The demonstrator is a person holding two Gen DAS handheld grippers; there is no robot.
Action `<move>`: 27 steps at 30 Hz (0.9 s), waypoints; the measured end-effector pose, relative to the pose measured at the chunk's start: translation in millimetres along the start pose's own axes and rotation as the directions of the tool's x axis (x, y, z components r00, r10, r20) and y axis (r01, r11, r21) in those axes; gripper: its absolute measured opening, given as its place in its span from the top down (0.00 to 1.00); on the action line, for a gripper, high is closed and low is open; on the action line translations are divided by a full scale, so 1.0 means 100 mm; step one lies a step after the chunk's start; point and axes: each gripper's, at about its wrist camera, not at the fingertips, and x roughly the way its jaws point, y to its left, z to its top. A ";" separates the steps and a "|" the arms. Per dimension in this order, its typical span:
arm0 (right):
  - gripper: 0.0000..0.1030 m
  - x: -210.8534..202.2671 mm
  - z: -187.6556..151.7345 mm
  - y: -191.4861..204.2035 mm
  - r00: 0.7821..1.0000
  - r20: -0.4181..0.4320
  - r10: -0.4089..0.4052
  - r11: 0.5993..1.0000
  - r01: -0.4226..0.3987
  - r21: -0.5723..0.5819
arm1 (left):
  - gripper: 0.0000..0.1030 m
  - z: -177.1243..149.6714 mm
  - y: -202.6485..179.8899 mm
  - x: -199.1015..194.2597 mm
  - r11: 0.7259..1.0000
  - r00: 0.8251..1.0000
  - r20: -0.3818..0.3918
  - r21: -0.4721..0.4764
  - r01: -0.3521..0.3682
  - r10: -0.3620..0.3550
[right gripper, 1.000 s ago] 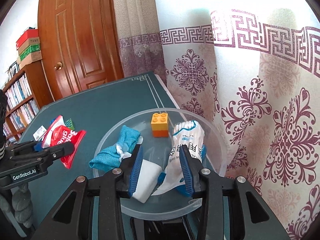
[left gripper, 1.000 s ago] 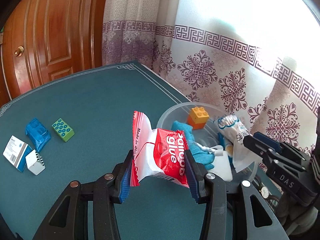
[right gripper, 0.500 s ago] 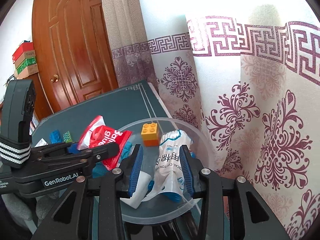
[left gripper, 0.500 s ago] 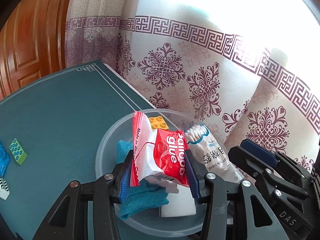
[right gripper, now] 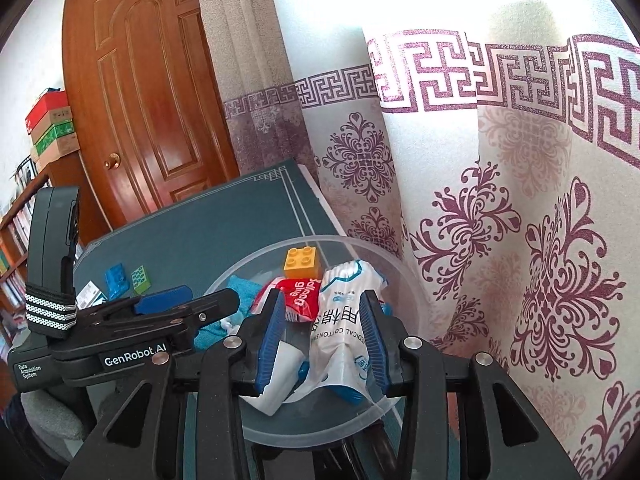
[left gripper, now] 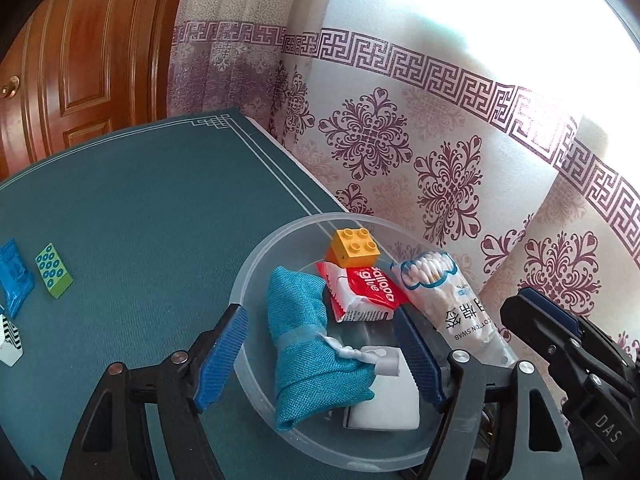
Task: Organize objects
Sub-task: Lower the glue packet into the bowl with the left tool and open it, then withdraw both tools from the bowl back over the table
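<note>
**Opening left jaws over the bowl, right jaws on the swab bag**

Opening wide: left gripper [left gripper: 320, 354], blue pads spread well apart, nothing pressed between them. Between and below the pads, inside the clear plastic bowl [left gripper: 256, 264]: a teal cloth bundle [left gripper: 308, 344] and a white block [left gripper: 380, 408] partly under it. Neither pad touches either.

Red balloon-glue packet [left gripper: 362, 294] lies loose in the bowl, beyond the left pads, leaning against the orange toy brick [left gripper: 354, 248] at the far side. Packet is free of both grippers.

Right gripper [right gripper: 322, 334]: jaws narrow and easing open slightly, pads flanking the white cotton-swab bag [right gripper: 340, 312]. Right pad sits against the bag's crumpled lower part; left pad appears to touch too, though contact there is not certain. Bag stands upright in the bowl, swab heads uppermost, just right of the glue packet.

Bowl sits at the near right corner of the green table [left gripper: 140, 220], close to the patterned curtain [left gripper: 440, 140].

Outside the bowl, well to the left on the table: green studded brick [left gripper: 53, 271], blue packet [left gripper: 14, 276] beside it, a black-and-white patterned piece [left gripper: 10, 338] at the frame edge.

Wooden door [right gripper: 148, 100] behind the table.
</note>
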 end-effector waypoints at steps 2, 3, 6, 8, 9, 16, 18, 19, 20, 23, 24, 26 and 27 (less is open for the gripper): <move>0.58 -0.01 0.00 0.03 1.000 0.003 0.003 1.000 -0.003 -0.008 | 0.17 -0.01 0.01 -0.03 1.000 1.000 0.006 0.005 -0.024 0.024; 0.57 -0.01 -0.01 0.04 1.000 0.004 0.004 1.000 -0.004 -0.013 | 0.14 -0.02 0.01 -0.05 0.999 0.999 0.011 0.007 -0.033 0.033; 0.54 -0.02 -0.01 0.08 1.000 0.002 0.008 1.000 -0.008 -0.018 | 0.11 -0.05 0.03 -0.11 0.998 0.998 0.025 0.011 -0.063 0.063; 0.49 -0.01 -0.01 0.09 1.000 0.001 0.009 1.000 -0.009 -0.016 | 0.08 -0.06 0.04 -0.13 0.996 0.996 0.030 0.018 -0.089 0.088; 0.46 -0.01 -0.02 0.09 1.000 0.001 0.009 1.000 -0.009 -0.014 | 0.04 -0.06 0.05 -0.14 0.994 0.994 0.033 0.021 -0.104 0.103; 0.27 -0.02 -0.03 0.09 1.000 0.002 0.018 1.000 -0.018 0.014 | 0.01 -0.12 0.10 -0.24 0.974 0.974 0.063 0.044 -0.223 0.220; 0.21 -0.02 -0.03 0.09 1.000 0.002 0.019 1.000 -0.019 0.022 | 0.01 -0.14 0.13 -0.26 0.969 0.969 0.064 0.045 -0.242 0.239; 0.20 -0.02 -0.04 0.10 1.000 0.000 0.020 1.000 -0.020 0.024 | 0.01 -0.15 0.15 -0.28 0.968 0.967 0.065 0.045 -0.248 0.245; 0.19 -0.02 -0.04 0.10 1.000 -0.003 0.022 0.999 -0.022 0.025 | 0.01 -0.16 0.16 -0.29 0.966 0.966 0.065 0.043 -0.254 0.251; 0.18 0.00 -0.06 0.14 0.999 -0.012 0.030 0.999 -0.030 0.019 | 0.01 -0.19 0.21 -0.33 0.962 0.962 0.068 0.038 -0.269 0.266; 0.18 0.01 -0.07 0.15 0.999 -0.016 0.033 0.999 -0.032 0.016 | 0.01 -0.20 0.23 -0.35 0.961 0.960 0.070 0.036 -0.273 0.270; 0.18 0.04 -0.09 0.20 0.999 -0.027 0.039 0.999 -0.039 0.008 | 0.01 -0.22 0.26 -0.38 0.958 0.957 0.073 0.034 -0.284 0.281; 0.18 0.05 -0.10 0.22 0.999 -0.032 0.041 0.999 -0.041 0.003 | 0.01 -0.23 0.28 -0.39 0.957 0.955 0.073 0.032 -0.290 0.287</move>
